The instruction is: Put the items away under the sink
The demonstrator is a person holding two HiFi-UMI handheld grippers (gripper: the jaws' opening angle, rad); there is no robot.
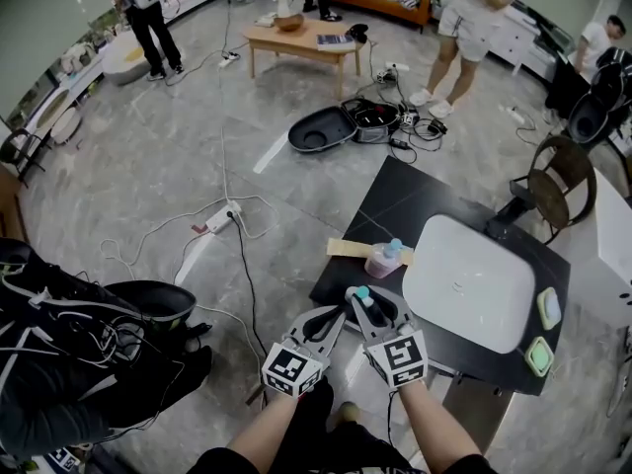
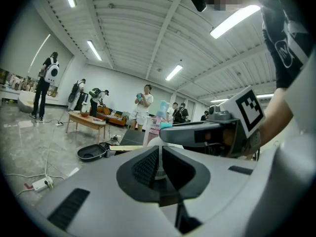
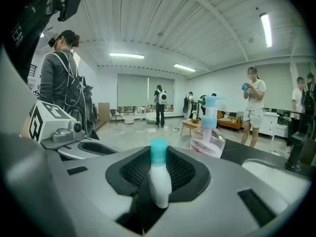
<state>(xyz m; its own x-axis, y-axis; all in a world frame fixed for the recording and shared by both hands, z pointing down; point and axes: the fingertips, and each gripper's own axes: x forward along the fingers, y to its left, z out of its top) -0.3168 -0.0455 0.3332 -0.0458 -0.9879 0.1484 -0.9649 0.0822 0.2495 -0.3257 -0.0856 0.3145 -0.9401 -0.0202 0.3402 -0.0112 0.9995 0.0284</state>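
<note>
White plastic with a teal cap: your right claw (image 3: 158, 174) gripped the small bottle (image 3: 159, 184), cap up, at the near corner of the desk (image 1: 390, 200). Your left claw (image 2: 159, 164) beside it was clenched on nothing. You wanted a firm squeeze and a slow, level descent toward the space below the sink (image 1: 472, 282). Beyond, the pump bottle (image 1: 383, 259) stood on the desk.

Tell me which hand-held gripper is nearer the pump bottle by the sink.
Right. The right hand-held gripper, with a small white bottle between its jaws, sits just below the pump bottle; the left hand-held gripper lies further off, lower left.
</note>
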